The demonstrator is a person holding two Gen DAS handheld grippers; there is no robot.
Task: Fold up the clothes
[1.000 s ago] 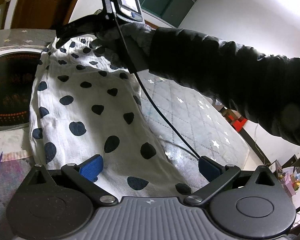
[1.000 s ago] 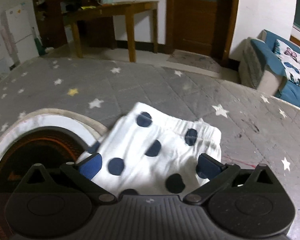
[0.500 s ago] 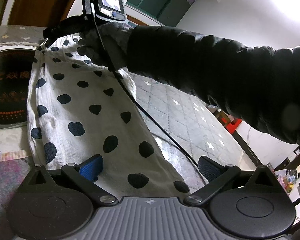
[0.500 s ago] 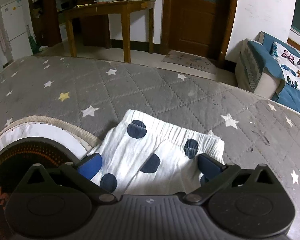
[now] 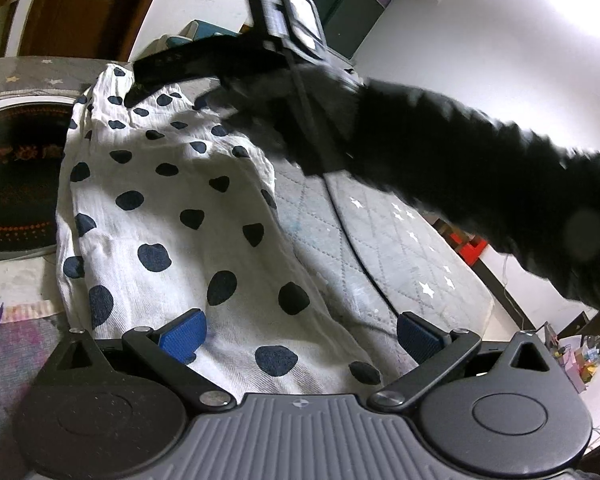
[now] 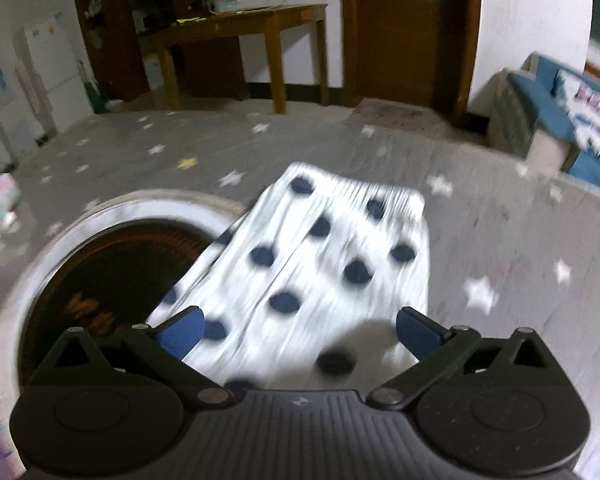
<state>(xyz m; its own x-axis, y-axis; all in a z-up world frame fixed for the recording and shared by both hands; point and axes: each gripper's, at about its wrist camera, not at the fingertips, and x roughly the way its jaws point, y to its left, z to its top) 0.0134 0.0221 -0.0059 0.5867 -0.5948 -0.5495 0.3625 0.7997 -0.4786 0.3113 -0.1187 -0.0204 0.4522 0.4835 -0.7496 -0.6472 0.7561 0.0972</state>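
A white garment with dark blue dots (image 5: 172,216) lies stretched out on a grey quilted mat with stars (image 5: 380,248). My left gripper (image 5: 300,338) is open over the garment's near end, and cloth lies between its blue pads (image 5: 182,338). At the far end, a gloved hand in a black sleeve (image 5: 460,160) holds my right gripper (image 5: 140,80) just above the cloth. In the right wrist view the picture is blurred. There my right gripper (image 6: 300,330) stands open above the garment (image 6: 320,264), whose gathered waistband edge points away from me.
A round rug with a dark centre and pale rim (image 6: 80,280) lies under the garment's left side. Beyond the mat stand a wooden table (image 6: 240,28), a brown door (image 6: 404,32), a blue sofa (image 6: 560,120) and a white fridge (image 6: 48,64).
My right gripper has pulled back and up from the waistband, so more of the garment shows in its view, now blurred. The left gripper has barely moved.
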